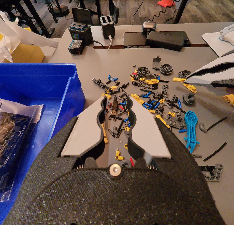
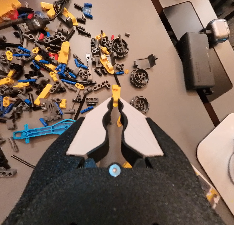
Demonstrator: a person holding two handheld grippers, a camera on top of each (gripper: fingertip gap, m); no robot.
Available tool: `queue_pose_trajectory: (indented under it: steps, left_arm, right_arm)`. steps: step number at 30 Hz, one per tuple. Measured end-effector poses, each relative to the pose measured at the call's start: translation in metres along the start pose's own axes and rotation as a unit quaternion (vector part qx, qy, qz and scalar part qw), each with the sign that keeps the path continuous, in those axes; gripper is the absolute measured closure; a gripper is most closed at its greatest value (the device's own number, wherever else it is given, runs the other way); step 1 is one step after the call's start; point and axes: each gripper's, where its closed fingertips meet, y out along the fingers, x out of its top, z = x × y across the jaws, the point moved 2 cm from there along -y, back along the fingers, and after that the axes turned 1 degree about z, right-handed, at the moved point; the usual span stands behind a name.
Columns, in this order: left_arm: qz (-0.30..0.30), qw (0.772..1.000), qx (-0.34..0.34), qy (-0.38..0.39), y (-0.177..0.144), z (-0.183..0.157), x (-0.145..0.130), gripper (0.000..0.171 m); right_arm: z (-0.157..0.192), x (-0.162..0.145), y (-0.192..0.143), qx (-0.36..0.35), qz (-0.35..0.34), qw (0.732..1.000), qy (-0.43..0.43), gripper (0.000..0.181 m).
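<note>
A pile of small yellow, blue, grey and black building-toy pieces (image 1: 149, 98) lies spread on the grey table (image 1: 88, 66). My left gripper (image 1: 115, 98) is open above the pile's left part, with a black USB plug (image 1: 114, 106) on its cable between the fingers. My right gripper (image 2: 115, 98) is shut on a yellow curved panel piece (image 2: 116, 92), held at the fingertips above the table. In the left wrist view the right gripper (image 1: 185, 80) shows at the right edge with the yellow piece (image 1: 178, 79).
A blue bin (image 1: 38, 92) holding a plastic bag stands at the left. Battery chargers (image 1: 81, 33) and a black box (image 1: 167, 40) sit at the table's back. Grey toothed wheels (image 2: 139, 77), a light-blue tool (image 1: 190, 129) and a white pad (image 2: 217, 146) lie about. There is about 20 cm between the tips of the two grippers.
</note>
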Motion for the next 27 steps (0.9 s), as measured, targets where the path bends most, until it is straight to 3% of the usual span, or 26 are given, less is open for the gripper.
queue_pose_trajectory:
  steps: [27]
  left_arm:
    - [0.001,1.0,-0.002,-0.001,0.0002,0.0,-0.0005,0.139]
  right_arm:
    - [0.0054,-0.0057,0.01,0.008,0.011,1.0,-0.006,0.175]
